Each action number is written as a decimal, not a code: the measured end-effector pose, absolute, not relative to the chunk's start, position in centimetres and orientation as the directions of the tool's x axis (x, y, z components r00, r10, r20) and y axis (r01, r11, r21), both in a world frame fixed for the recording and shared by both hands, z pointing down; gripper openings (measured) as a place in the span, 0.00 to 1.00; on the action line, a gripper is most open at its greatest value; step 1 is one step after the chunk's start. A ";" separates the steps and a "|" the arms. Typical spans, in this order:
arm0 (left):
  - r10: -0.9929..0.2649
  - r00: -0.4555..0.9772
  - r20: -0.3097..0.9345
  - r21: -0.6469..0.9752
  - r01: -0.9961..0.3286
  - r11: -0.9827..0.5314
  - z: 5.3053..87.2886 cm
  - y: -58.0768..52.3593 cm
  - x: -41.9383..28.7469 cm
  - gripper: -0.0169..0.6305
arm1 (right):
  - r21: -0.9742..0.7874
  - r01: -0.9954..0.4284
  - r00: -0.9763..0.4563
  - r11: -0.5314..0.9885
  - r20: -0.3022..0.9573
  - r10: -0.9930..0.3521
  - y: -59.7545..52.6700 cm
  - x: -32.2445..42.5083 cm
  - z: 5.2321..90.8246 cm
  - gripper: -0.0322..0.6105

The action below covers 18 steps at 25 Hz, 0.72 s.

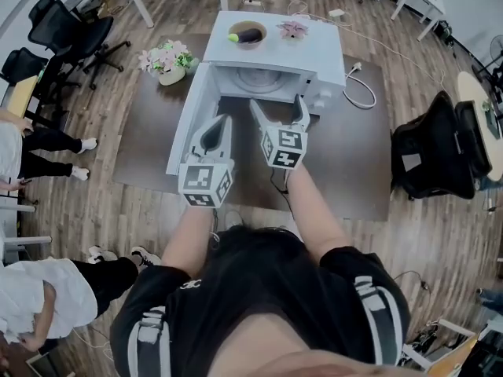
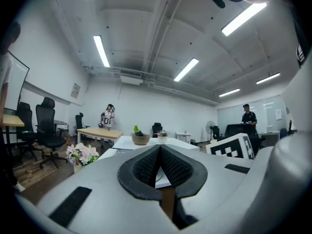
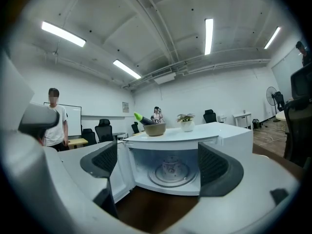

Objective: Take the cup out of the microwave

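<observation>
The white microwave point(image 1: 318, 53) stands on a dark table point(image 1: 149, 151) with its door point(image 1: 187, 124) swung open to the left. Its cavity holds only the glass turntable point(image 3: 171, 172); no cup shows in any view. My right gripper point(image 1: 280, 110) is level in front of the opening, its jaws wide open with nothing between them point(image 3: 160, 161). My left gripper point(image 1: 222, 124) hovers beside the open door with its dark pads point(image 2: 146, 167) closed together and nothing held.
A bowl with a dark, green-tipped thing point(image 1: 248, 34) and a small potted plant point(image 1: 293, 30) sit on the microwave's top. A pot of flowers point(image 1: 167, 61) stands on the table's left. A white cable point(image 1: 359, 89) trails to the right. Office chairs and people stand to the left.
</observation>
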<state>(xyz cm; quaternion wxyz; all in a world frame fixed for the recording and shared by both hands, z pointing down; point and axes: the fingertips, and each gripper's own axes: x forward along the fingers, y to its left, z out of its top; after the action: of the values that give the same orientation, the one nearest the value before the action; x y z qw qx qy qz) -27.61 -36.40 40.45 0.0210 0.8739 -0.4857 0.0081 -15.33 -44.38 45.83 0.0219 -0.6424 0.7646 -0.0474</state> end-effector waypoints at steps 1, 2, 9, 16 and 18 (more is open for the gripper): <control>-0.852 0.523 0.041 0.031 -0.853 -0.522 40.7 -36.5 -27.8 0.03 | -0.093 -0.981 -0.174 0.169 0.045 -0.984 -45.2 -15.6 46.6 0.82; -0.855 0.517 0.048 0.033 -0.856 -0.516 41.0 -36.5 -28.1 0.03 | -0.088 -0.982 -0.172 0.166 0.065 -0.983 -46.0 -15.8 47.5 0.82; -0.868 0.487 0.101 0.047 -0.874 -0.485 43.5 -38.2 -28.8 0.03 | -0.079 -0.987 -0.154 0.141 0.187 -0.970 -53.1 -15.6 53.6 0.82; -0.869 0.474 0.141 0.067 -0.880 -0.469 46.6 -40.8 -28.9 0.03 | -0.047 -0.989 -0.151 0.144 0.261 -0.953 -59.7 -15.1 58.4 0.81; -0.869 0.470 0.153 0.077 -0.883 -0.463 47.6 -41.4 -28.8 0.03 | -0.049 -0.988 -0.157 0.149 0.276 -0.948 -61.5 -15.0 59.6 0.81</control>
<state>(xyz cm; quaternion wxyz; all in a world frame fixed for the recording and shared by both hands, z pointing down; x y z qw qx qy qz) -28.77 -41.44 47.61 0.0729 0.8541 -0.5129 0.0460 -15.03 -61.51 59.56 -0.0902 -0.6429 0.7527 -0.1093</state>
